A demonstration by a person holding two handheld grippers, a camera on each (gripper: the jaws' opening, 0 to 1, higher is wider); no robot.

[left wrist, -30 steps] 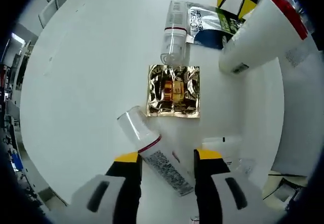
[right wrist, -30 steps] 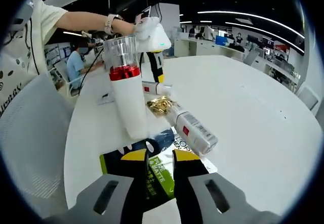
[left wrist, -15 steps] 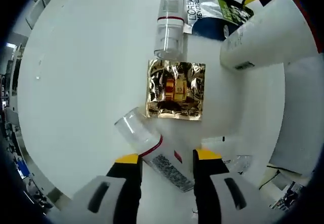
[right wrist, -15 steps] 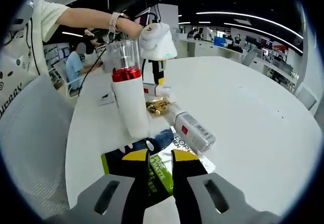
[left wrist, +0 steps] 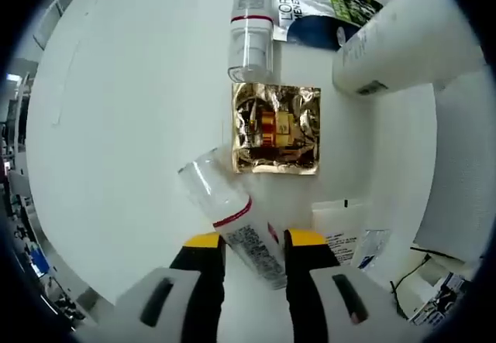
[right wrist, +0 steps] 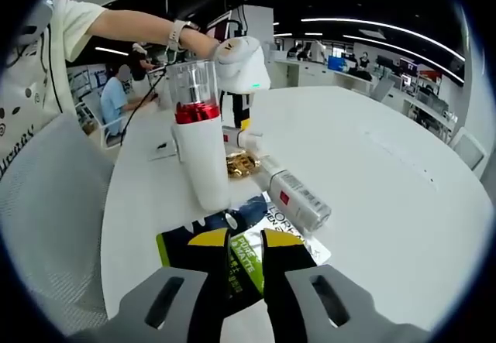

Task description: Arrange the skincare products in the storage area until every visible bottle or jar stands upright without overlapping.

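Straddling fallen bottle (left wrist: 236, 223), left claw (left wrist: 252, 240)

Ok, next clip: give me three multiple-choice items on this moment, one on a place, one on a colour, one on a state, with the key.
1. Where does the gold foil sachet lie?
A. on the white table, between the two lying bottles
B. on top of the tall bottle
C. under the green pouch

2. What colour is the band under the clear cap of the tall white bottle?
A. blue
B. red
C. black

3. How is the small bottle at the left gripper placed?
A. upright
B. lying on its side, its lower end between the jaws
C. hanging in the air

Key: 1 A, the left gripper view shows it flat on the table; 2 B, the right gripper view shows the red ring; 3 B, it lies slantwise between the yellow tips.
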